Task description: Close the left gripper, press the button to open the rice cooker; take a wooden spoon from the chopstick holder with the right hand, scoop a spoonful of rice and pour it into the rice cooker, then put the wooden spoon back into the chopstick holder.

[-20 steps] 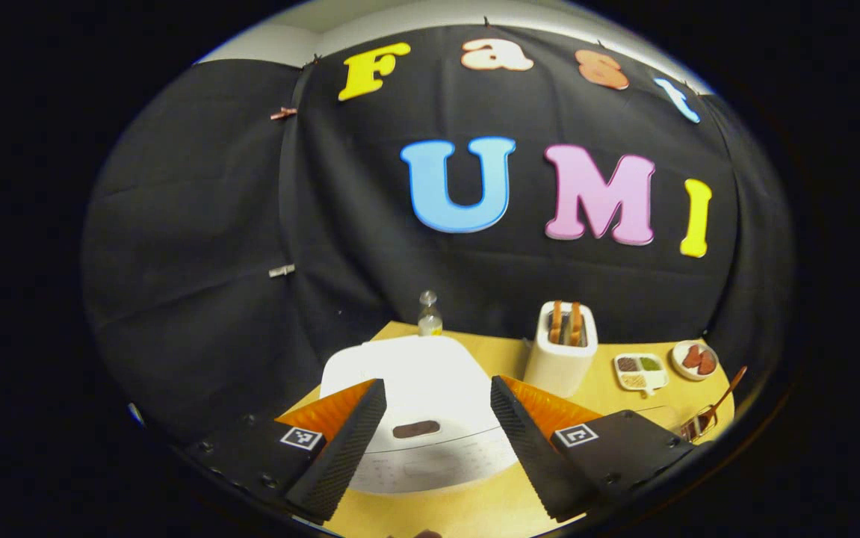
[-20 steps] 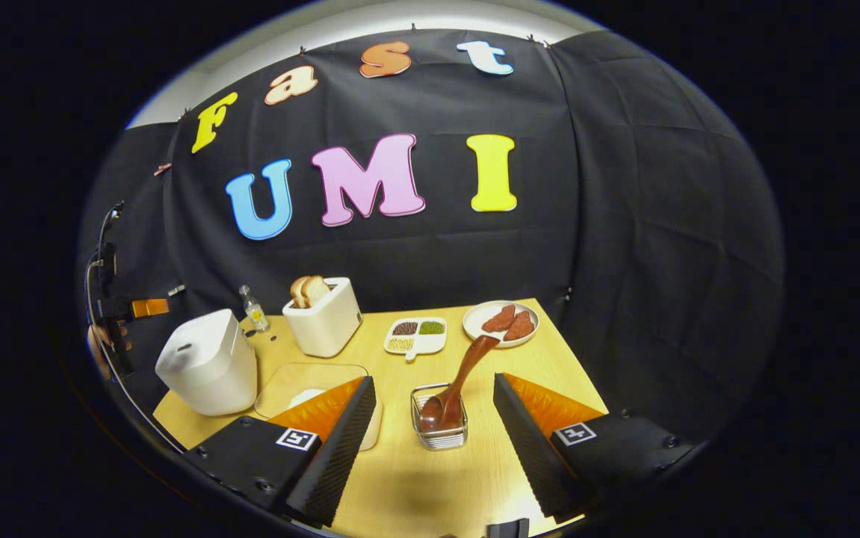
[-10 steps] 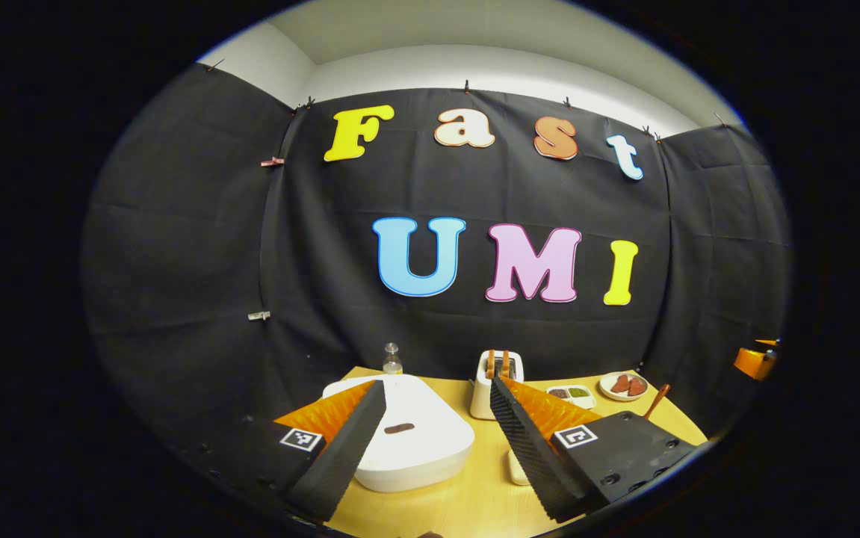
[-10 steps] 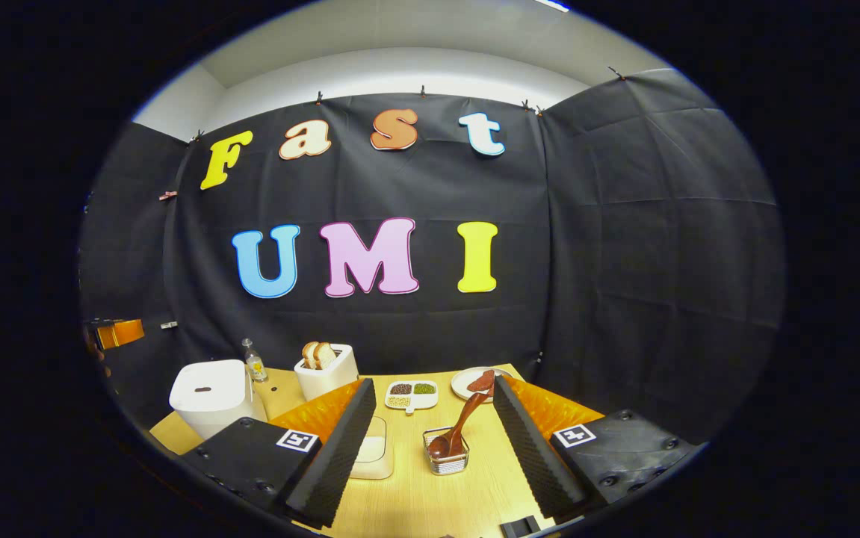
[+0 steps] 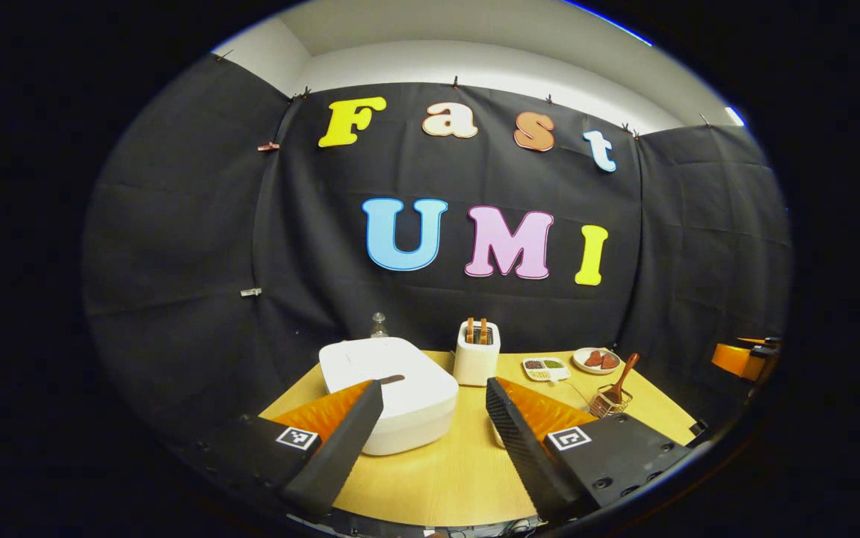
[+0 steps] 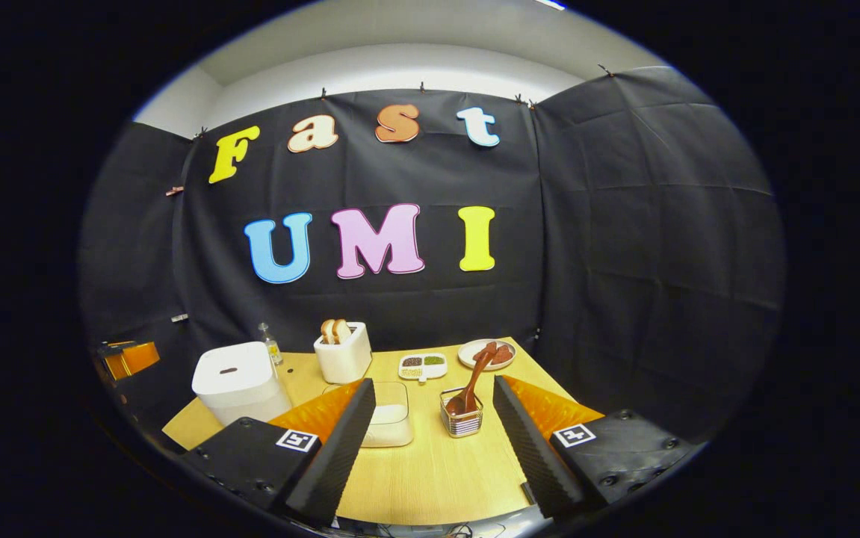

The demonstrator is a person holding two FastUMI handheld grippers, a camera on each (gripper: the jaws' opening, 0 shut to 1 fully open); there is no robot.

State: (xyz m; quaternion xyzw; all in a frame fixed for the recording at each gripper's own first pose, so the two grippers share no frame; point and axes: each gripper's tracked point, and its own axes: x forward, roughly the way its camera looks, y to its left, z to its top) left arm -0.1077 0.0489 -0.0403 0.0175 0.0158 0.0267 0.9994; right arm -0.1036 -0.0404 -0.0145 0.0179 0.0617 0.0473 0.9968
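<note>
Hovering at the near edge of the wooden table [image 6: 430, 478], the left gripper [image 5: 430, 396] and right gripper [image 6: 433, 392] both hold their fingers wide apart, gripping nothing. Farther in, the white rice cooker [image 6: 239, 381] sits left, lid shut. The wooden spoon [image 6: 473, 377] stands tilted in the wire chopstick holder [image 6: 462, 420] at centre. A toaster [image 6: 344, 355] stands farthest back.

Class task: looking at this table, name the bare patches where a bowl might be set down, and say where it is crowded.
Bare wood lies along the near table edge, in front of the rice cooker, the clear container and the chopstick holder. The back is crowded: bottle, toaster, divided dish and plate stand in a row.
</note>
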